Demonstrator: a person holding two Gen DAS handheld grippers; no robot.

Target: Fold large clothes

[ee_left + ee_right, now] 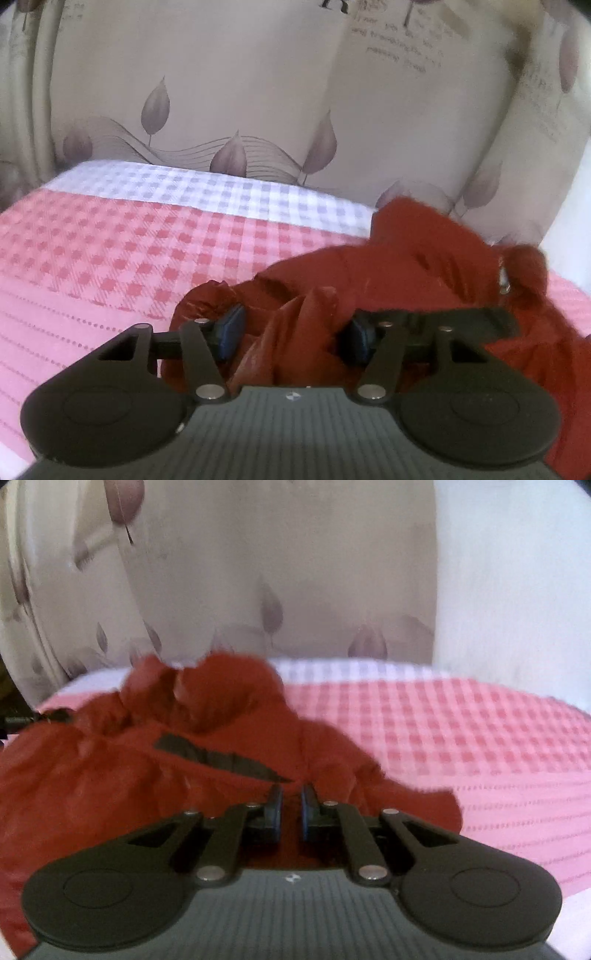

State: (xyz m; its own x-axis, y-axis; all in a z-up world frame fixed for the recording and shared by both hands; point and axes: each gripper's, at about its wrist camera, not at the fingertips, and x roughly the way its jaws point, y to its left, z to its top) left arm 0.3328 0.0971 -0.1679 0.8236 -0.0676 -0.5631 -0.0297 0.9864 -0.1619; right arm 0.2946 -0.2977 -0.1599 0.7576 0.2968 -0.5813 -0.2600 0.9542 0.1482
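A crumpled red garment point(424, 258) lies on a pink checked bed cover point(110, 258). My left gripper point(295, 328) stands open low over the garment's near edge. A raised fold of red cloth sits between its blue pads point(231, 328), and neither pad presses on it. In the right wrist view the same garment point(110, 775) fills the left half, with a black strip point(221, 757) running across it toward my right gripper point(291, 797). That gripper is shut, its pads nearly together on a thin edge of the red cloth.
The bed cover point(461, 738) stretches bare to the right of the garment, with a white checked band at its far edge. A beige curtain point(258, 92) with leaf prints hangs right behind the bed. A white wall point(517, 572) stands at the right.
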